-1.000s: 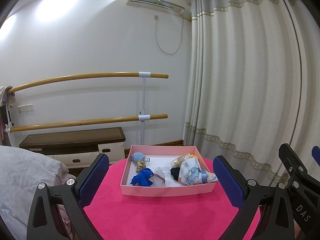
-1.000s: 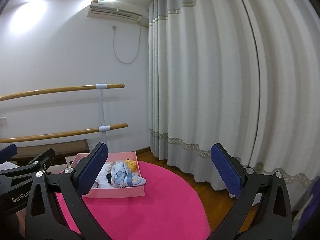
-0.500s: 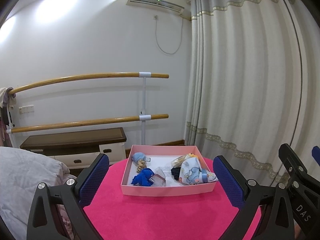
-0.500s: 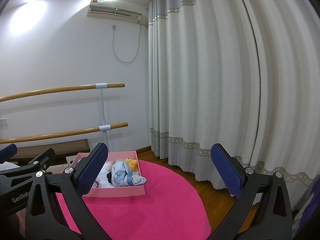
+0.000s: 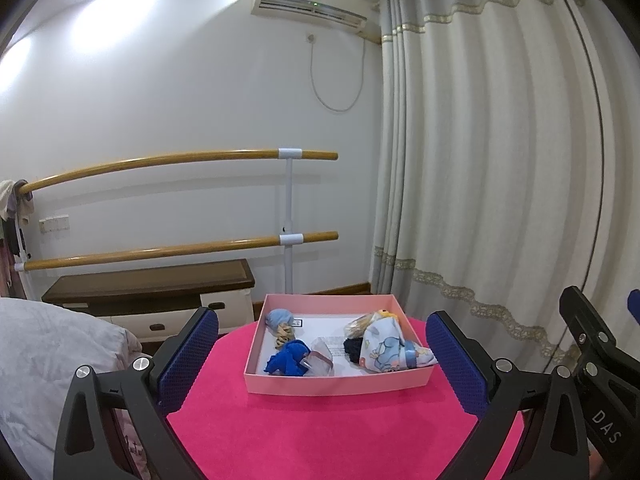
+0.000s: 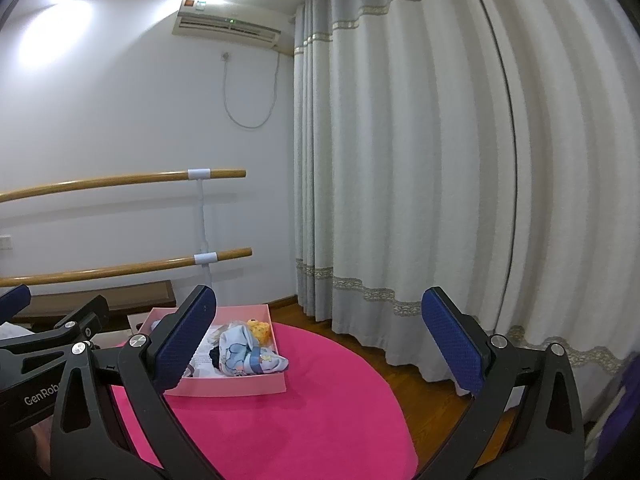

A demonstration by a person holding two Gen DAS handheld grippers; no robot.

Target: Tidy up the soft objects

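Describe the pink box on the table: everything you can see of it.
The pink box is a shallow, open, lidless rectangular tray, cardboard by the look, with a white paper on its floor. It sits flat on the round magenta table, nearer the far edge. Inside lie a pale blue bundle, a dark blue cloth, a black piece and a cartoon-print cloth draped over its right wall. Neither claw touches it.

Soft things [image 5: 378, 347] in box [image 5: 336, 385] — (on table [image 5: 320, 432])
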